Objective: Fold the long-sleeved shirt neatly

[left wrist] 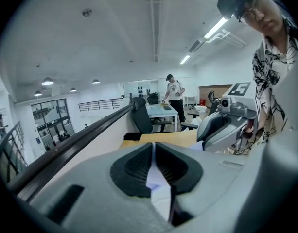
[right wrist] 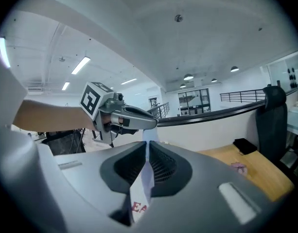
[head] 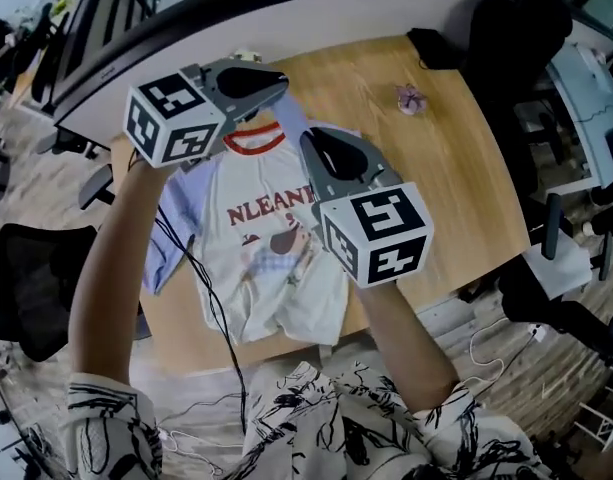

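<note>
— Above the wooden table [head: 456, 168], both tongs are up in the air, near each other. Left gripper [head: 282, 84]?
— Jaws pinched almost together, with a thin fold of pale cloth caught between the pads.
— Right gripper [head: 312, 136]?
— Same. Clamped tight on white fabric, red lettering just below the pads.
— Where is the long-sleeved shirt [head: 271, 258]?
— It hangs from both grippers by its top, one on either side of the red collar [head: 254, 146], printed front toward the head view. The body drapes down over the table toward the near edge. A light-blue sleeve [head: 171, 233] trails at the left. Cannot tell if the hem rests on the wood.
— Anything else?
— Small purple object [head: 410, 98] on the far side of the table, well apart from the shirt. Black chair [head: 31, 278] on the floor, left.
</note>
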`<state>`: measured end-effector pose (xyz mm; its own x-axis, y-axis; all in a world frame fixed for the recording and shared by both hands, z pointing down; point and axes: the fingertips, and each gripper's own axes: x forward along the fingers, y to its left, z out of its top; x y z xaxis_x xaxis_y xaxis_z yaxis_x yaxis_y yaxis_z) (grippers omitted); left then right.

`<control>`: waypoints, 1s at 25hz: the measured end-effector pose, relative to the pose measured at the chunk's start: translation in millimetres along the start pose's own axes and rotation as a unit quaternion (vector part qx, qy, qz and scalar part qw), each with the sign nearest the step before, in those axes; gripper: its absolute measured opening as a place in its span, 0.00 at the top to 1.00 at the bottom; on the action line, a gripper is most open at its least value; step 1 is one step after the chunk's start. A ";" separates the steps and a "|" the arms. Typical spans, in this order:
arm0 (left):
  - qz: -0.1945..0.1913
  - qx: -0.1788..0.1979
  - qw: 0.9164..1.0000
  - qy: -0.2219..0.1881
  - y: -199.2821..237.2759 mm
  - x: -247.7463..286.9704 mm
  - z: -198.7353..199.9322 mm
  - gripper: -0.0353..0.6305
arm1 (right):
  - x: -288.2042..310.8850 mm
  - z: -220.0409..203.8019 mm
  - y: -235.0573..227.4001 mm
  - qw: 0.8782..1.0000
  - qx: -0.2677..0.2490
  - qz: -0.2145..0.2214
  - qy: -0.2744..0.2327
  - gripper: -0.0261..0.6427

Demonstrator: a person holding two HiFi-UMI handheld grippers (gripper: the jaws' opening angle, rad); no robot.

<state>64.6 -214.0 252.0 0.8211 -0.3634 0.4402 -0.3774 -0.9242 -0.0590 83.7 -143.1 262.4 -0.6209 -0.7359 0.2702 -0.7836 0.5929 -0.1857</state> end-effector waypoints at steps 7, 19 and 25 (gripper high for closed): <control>0.033 -0.039 0.998 0.029 46.4 -66.5 -104.5 0.90 | 87.1 -50.7 79.8 0.999 -0.036 -0.006 0.024 0.91; 0.011 -0.035 0.996 0.079 68.0 -82.5 -266.3 0.90 | 179.5 -165.3 131.4 0.990 -0.075 -0.023 0.119 0.91; 0.003 -0.045 0.992 0.122 75.0 -91.9 -334.3 0.88 | 211.1 -209.6 152.7 0.984 -0.063 -0.008 0.165 0.91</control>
<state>-182.3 -210.5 506.6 0.6954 -0.3190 0.6440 -0.4275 -0.9039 0.0138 -162.1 -139.3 489.1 -0.5511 -0.6108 0.5685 -0.7705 0.6340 -0.0658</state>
